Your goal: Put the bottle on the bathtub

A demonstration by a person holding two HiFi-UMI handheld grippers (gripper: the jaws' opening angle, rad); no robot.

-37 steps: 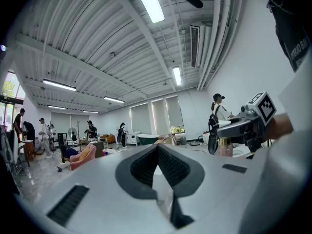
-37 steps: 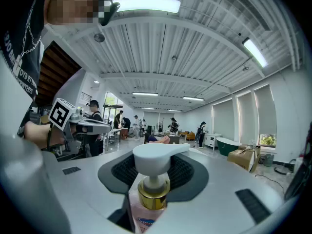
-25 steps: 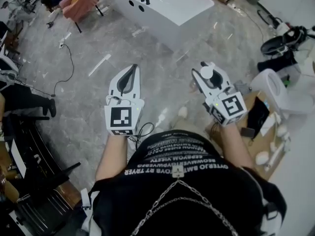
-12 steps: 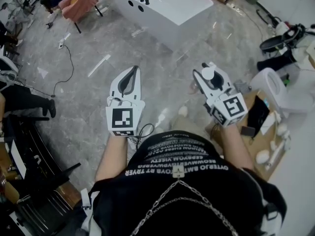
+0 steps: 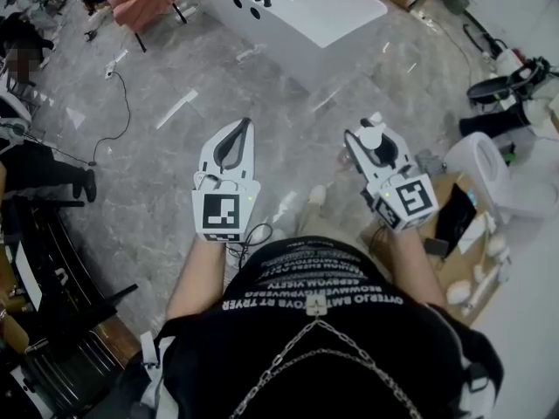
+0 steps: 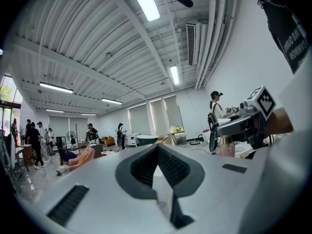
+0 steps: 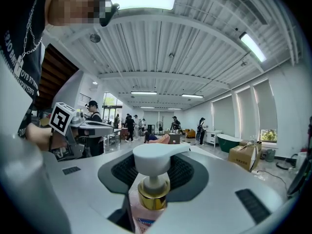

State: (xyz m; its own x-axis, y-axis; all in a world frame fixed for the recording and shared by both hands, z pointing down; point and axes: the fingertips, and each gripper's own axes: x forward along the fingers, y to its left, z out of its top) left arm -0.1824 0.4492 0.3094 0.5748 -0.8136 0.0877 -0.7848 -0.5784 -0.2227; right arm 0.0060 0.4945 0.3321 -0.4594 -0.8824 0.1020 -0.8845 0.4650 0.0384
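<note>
Pink-bodied pump bottle (image 7: 152, 195), white head over a gold collar, stands upright between the jaws of my right gripper (image 5: 374, 147). The jaws are clamped on its body and the pump head rises above the pads. The bottle is carried over the grey stone floor (image 5: 288, 103), well apart from the white bathtub (image 5: 323, 11) ahead. My left gripper (image 5: 234, 133) is clenched on nothing, its tips meeting.

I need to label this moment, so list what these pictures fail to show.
- Bottle: right gripper view, body below the gold collar mostly hidden by the right gripper's jaws.
- Bathtub: head view, far end cut off by top edge.
- Small white items at right: head view, too small to identify.
</note>
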